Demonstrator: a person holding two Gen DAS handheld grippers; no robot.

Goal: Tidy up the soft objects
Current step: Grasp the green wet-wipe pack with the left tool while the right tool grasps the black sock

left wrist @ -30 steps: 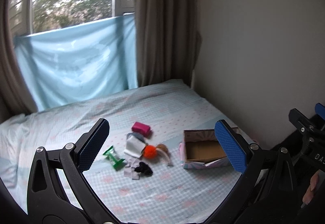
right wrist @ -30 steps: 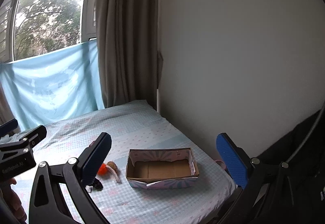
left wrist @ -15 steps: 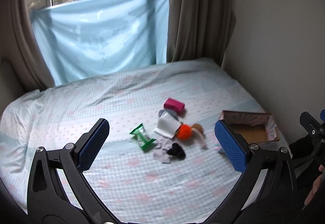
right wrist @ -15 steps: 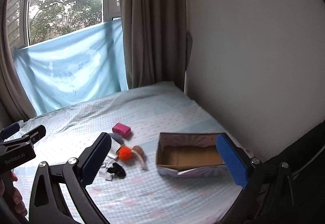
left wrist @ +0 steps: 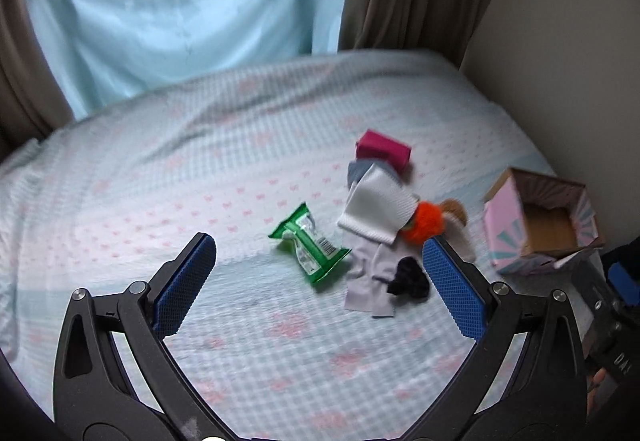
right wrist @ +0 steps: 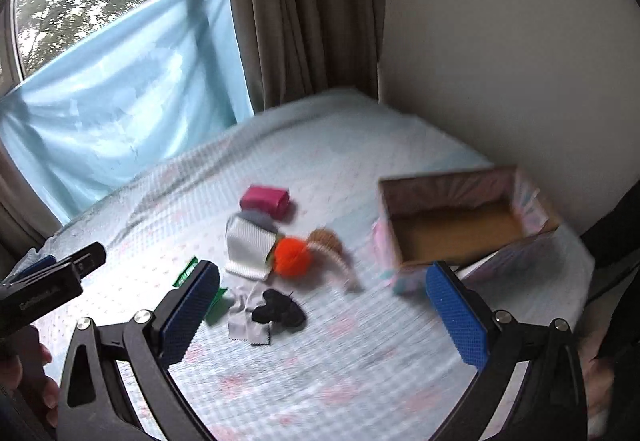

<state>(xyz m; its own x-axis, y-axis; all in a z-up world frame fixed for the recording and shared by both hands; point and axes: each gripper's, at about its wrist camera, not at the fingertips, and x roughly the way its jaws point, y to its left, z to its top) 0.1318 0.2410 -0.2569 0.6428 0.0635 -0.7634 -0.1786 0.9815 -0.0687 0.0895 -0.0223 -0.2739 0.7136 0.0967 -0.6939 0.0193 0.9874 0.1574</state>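
Both tools, left [left wrist: 318, 283] and right [right wrist: 322, 303], held spread and empty above the bed [left wrist: 160, 181]; soft pile [right wrist: 272, 265] lies left of the box [right wrist: 460, 229]. One outer piece is best pinched first, clear of neighbours

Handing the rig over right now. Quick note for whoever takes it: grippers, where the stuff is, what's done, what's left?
Left gripper: open, empty, above the bed.
Right gripper: open, empty, also clear of everything.
Box: on the bed by the wall, open; what shows of its inside is empty.
Pile beside it: pink block, white folded cloth, orange pompom, black item, pale cloth, green packet.
Done: nothing is in the box yet.
Left: probably move every soft piece into the box; the orange pompom lies nearest to it.
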